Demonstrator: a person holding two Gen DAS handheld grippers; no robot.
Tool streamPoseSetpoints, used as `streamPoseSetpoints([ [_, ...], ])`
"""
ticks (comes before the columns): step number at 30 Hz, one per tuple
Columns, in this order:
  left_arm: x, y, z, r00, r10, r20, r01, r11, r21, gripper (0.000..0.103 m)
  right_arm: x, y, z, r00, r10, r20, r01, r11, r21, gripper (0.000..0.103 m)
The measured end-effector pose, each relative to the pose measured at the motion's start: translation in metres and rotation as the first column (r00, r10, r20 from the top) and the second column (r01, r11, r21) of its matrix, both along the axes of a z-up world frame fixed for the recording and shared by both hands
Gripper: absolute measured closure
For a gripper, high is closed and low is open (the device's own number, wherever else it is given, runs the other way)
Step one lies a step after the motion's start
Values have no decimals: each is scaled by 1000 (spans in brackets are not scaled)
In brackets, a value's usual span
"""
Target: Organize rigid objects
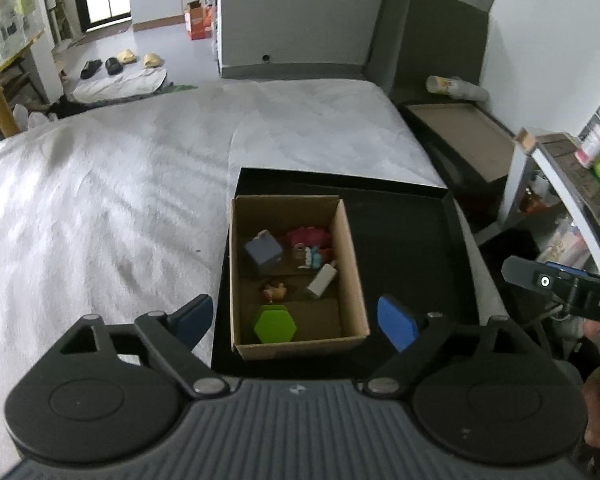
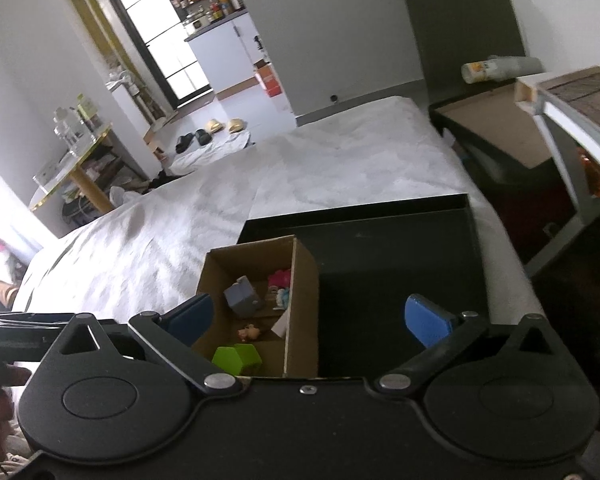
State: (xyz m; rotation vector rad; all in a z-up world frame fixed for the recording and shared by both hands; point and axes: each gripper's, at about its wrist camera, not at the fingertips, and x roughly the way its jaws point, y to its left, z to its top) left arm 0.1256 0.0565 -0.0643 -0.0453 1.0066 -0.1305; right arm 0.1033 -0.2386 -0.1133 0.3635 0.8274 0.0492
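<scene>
A small cardboard box (image 1: 352,280) stands in the left part of a black tray (image 1: 412,240) on the white bed. Inside lie a green hexagon block (image 1: 275,324), a grey-blue cube (image 1: 263,253), a white block (image 1: 321,281), a small animal figure (image 1: 274,290) and pink and multicoloured toys (image 1: 308,238). My left gripper (image 1: 296,322) is open and empty, above the box's near end. My right gripper (image 2: 308,318) is open and empty, over the box (image 2: 302,300) and tray (image 2: 396,256). The green block (image 2: 236,358) and cube (image 2: 242,296) show there too.
The white bed (image 1: 120,184) spreads left and beyond. A dark case with a cardboard sheet (image 1: 460,140) lies right of the bed, a shelf unit (image 1: 572,184) further right. The right gripper's body (image 1: 572,292) shows at the left view's right edge.
</scene>
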Motion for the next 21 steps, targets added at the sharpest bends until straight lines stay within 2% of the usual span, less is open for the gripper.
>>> streamPoseSetpoints([
  [6,-22,-6,25,999,-31,43,31,999,10,10,-17,-12,16,1000,-25,16,25,1000,2,0],
  [21,-62,-20,66,995,-68,70,67,998,14,9,-55,-12,64,998,-14,64,17,999,-41,0],
])
